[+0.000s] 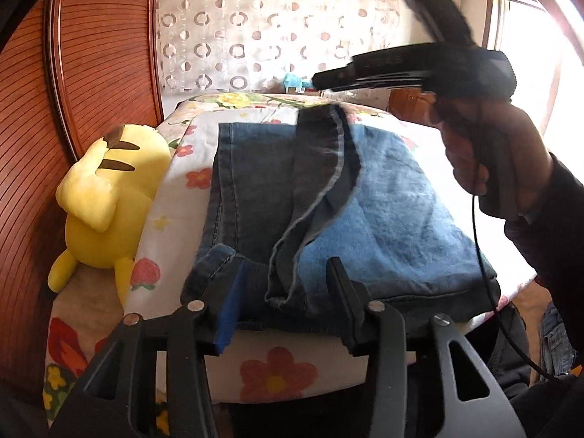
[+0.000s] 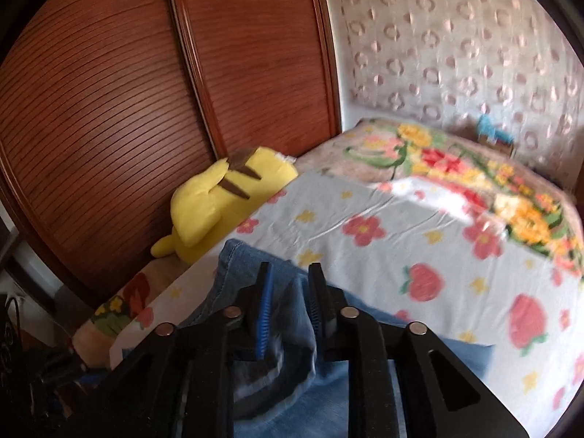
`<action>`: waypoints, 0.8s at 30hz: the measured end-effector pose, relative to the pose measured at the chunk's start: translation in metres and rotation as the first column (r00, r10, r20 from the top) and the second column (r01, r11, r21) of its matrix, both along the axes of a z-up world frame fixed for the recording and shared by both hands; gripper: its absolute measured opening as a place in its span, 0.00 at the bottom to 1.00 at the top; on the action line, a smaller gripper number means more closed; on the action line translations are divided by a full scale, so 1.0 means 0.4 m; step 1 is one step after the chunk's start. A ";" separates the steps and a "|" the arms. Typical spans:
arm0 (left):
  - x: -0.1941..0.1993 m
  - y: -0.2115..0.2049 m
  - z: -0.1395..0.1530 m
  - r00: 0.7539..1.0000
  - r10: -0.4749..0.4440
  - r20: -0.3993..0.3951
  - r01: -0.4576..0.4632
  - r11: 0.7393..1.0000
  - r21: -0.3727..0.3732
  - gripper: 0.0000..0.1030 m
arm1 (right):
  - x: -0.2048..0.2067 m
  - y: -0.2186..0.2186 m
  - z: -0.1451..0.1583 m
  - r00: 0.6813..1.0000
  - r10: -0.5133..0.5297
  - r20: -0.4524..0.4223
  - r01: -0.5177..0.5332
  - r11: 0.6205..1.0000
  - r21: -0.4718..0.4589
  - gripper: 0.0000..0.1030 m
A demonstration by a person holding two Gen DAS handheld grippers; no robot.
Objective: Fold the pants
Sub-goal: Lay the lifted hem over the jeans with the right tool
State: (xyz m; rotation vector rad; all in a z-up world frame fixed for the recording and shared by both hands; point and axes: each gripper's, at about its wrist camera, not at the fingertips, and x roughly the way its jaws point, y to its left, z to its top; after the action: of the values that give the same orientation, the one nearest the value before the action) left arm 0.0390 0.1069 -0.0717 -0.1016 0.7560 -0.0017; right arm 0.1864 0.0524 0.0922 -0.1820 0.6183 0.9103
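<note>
Blue denim pants (image 1: 365,204) lie folded on the flowered bed sheet (image 1: 277,368), with one dark leg end draped across the top. My left gripper (image 1: 286,284) is open, its jaws on either side of the near edge of the pants. My right gripper shows in the left wrist view (image 1: 328,80), held in a hand above the far end of the pants. In the right wrist view my right gripper (image 2: 290,292) is shut on a fold of the pants (image 2: 292,332), lifted over the sheet (image 2: 419,241).
A yellow plush toy (image 1: 106,204) lies at the left edge of the bed against a wooden slatted wardrobe (image 1: 91,73); it also shows in the right wrist view (image 2: 222,200). A patterned curtain (image 1: 273,25) hangs behind the bed. A black cable (image 1: 478,255) dangles from the right hand.
</note>
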 end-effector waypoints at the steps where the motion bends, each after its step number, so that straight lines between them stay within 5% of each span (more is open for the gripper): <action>1: 0.003 -0.002 0.000 1.000 -0.003 0.002 0.003 1.000 -0.002 0.45 | -0.006 -0.011 0.006 1.000 -0.001 0.010 0.001 1.000 -0.003 0.34; 9: 0.042 0.000 -0.010 1.000 0.014 0.004 -0.014 0.999 0.041 0.45 | -0.080 -0.165 -0.012 0.994 -0.069 0.080 0.071 0.997 -0.032 0.37; 13: 0.048 0.047 -0.028 0.995 0.100 -0.006 -0.100 0.993 0.061 0.45 | -0.110 -0.241 -0.062 0.995 -0.098 0.035 0.099 0.994 -0.037 0.37; 16: 0.042 0.097 -0.053 0.989 0.144 -0.041 -0.145 0.989 -0.002 0.45 | -0.123 -0.269 -0.097 0.993 -0.122 0.006 0.122 0.991 -0.059 0.37; 24: 0.035 0.107 -0.055 0.988 0.152 -0.038 -0.152 0.988 0.013 0.45 | -0.144 -0.310 -0.133 0.987 -0.150 -0.055 0.146 0.987 -0.071 0.37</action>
State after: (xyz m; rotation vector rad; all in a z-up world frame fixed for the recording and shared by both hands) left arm 0.0531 0.1498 -0.0938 -0.1502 0.7855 0.1496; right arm 0.1288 -0.0717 0.0388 -0.1667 0.7098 0.7537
